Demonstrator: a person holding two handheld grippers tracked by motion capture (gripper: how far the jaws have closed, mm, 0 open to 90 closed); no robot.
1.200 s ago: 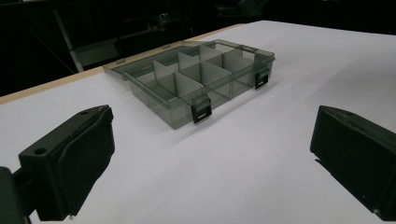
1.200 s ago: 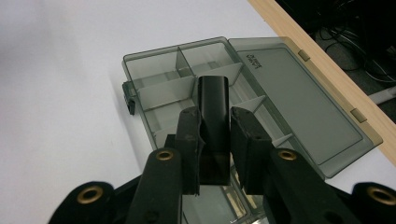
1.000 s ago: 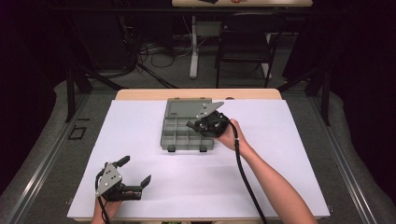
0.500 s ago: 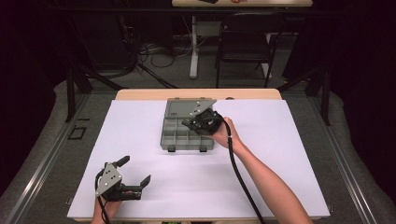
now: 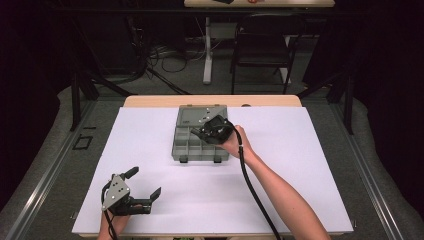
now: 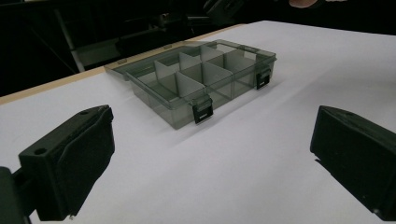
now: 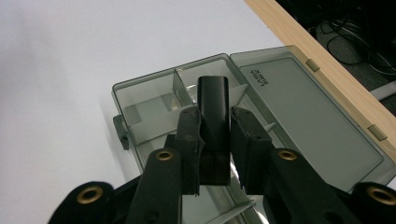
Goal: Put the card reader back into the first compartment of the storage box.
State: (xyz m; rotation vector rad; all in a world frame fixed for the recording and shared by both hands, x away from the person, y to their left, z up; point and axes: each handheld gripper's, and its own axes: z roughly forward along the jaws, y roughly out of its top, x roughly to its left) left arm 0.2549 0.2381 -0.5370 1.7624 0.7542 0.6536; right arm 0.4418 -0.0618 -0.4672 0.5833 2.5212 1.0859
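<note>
A dark room with black curtains, a folding chair (image 5: pixel 262 42) and loose cables on the floor surrounds a wooden counter (image 5: pixel 150 101) covered by a large white sheet (image 5: pixel 310 165). Near the far middle of the sheet sits a smoky grey compartment box (image 5: pixel 200 145), its clear lid (image 5: pixel 192 116) swung fully open and lying flat toward the counter's far edge. Light dividers split the box into small cells, and two black latches line its near wall. The right gripper (image 5: pixel 196 132), held by a person's hand reaching in from the lower right, hangs over the box's far right cells. In the right gripper view its fingers (image 7: pixel 189 140) are clenched on a small black block (image 7: pixel 214 116) that stands up between them, above the compartments next to the lid hinge. The left gripper (image 5: pixel 149 189) rests low near the front left corner of the sheet, well apart from the box. Its fingers (image 6: pixel 70 158) are spread wide and released, with nothing between them, aimed toward the box's latched side (image 6: pixel 205 98).
</note>
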